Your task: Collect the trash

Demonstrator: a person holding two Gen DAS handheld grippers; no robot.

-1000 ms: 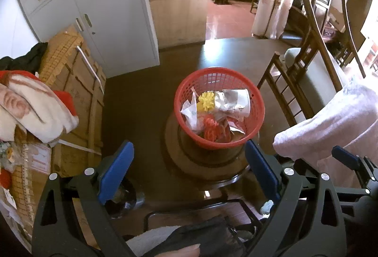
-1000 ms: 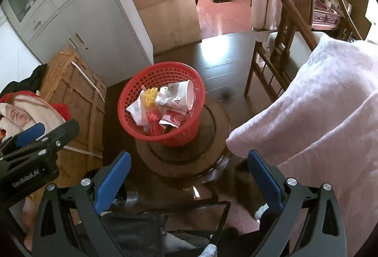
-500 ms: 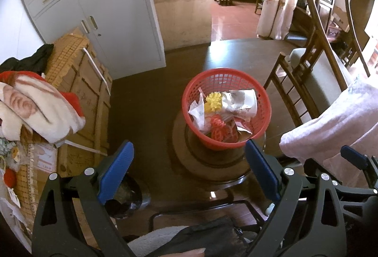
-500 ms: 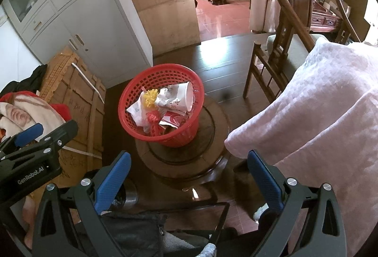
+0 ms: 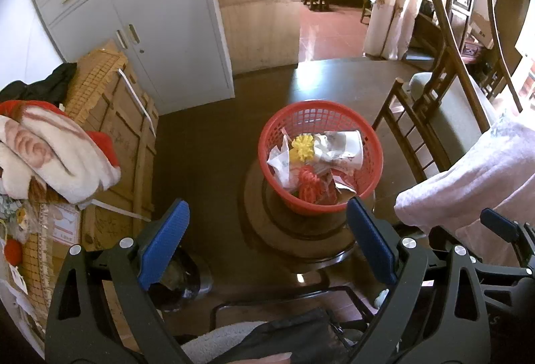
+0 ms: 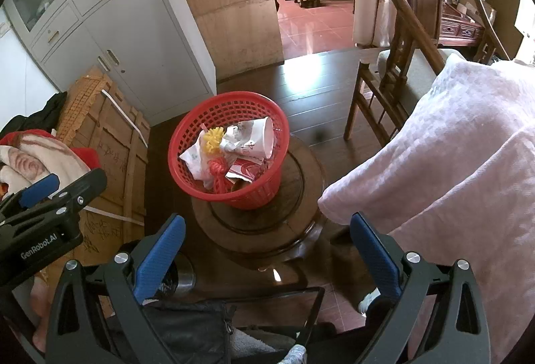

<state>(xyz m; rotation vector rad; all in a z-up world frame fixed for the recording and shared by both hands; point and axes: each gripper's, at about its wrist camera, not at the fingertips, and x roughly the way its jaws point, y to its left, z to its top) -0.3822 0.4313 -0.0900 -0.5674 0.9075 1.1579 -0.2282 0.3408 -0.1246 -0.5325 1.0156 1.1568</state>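
A red basket (image 5: 321, 160) sits on a round wooden stool (image 5: 294, 230), toward its far edge. Inside lie a paper cup (image 6: 257, 138) on its side, crumpled wrappers (image 5: 279, 160), a yellow piece (image 5: 302, 146) and a red one (image 5: 312, 183). Both tongs hang near the stool: the left gripper (image 5: 267, 243) with fingers spread wide and nothing between them, the right gripper (image 6: 265, 247) likewise. A pink blanket (image 6: 451, 183) drapes just right of the stool, and cardboard boxes (image 5: 113, 136) stand left.
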